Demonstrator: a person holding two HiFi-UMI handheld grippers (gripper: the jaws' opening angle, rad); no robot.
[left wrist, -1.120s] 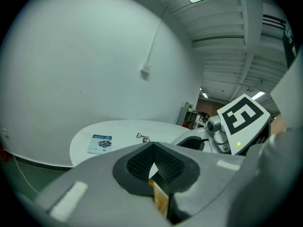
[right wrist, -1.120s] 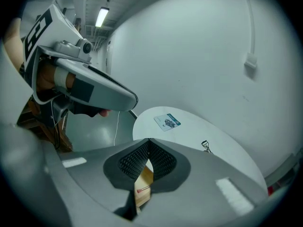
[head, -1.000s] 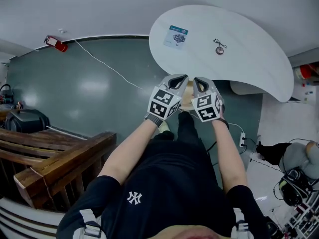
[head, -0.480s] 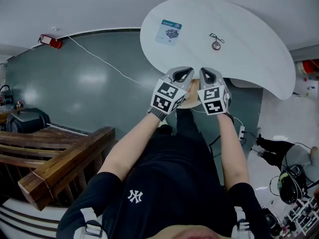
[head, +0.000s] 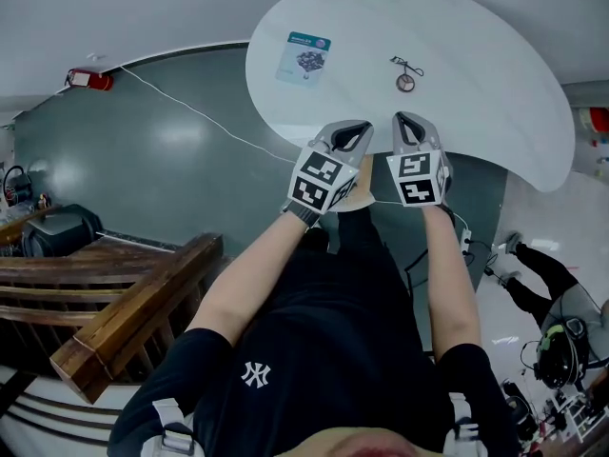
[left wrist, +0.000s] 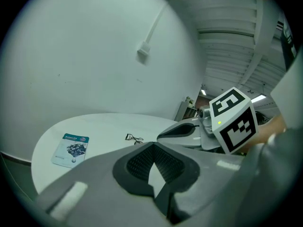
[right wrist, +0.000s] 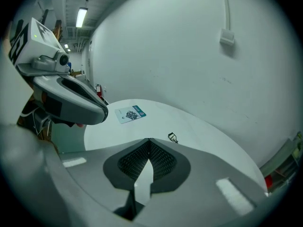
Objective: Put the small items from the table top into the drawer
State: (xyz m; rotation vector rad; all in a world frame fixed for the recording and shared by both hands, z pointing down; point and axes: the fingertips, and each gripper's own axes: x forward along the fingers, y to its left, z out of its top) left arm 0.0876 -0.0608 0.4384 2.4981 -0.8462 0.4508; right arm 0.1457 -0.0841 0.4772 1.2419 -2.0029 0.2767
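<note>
A white rounded table (head: 476, 36) carries a blue-and-white packet (head: 304, 57) and a small black metal clip-like item (head: 406, 74). My left gripper (head: 356, 128) and right gripper (head: 403, 120) are side by side, their tips just over the table's near edge, both short of the items. Both are shut with nothing between the pads. In the left gripper view (left wrist: 152, 145) the packet (left wrist: 71, 149) lies left and the black item (left wrist: 134, 138) just beyond the tips. The right gripper view (right wrist: 149, 141) shows the packet (right wrist: 130, 114) and the black item (right wrist: 173, 137) ahead. No drawer is plainly visible.
A small tan wooden surface (head: 354, 196) shows under the table edge between the grippers. A wooden bench (head: 124, 312) stands at the left on the green floor, with a white cable (head: 190, 112) and a red extinguisher (head: 90, 79). A power strip (head: 465, 241) lies at the right.
Both grippers have moved forward towards the table, from in front of its near edge to just over it. Both stayed shut and empty.
</note>
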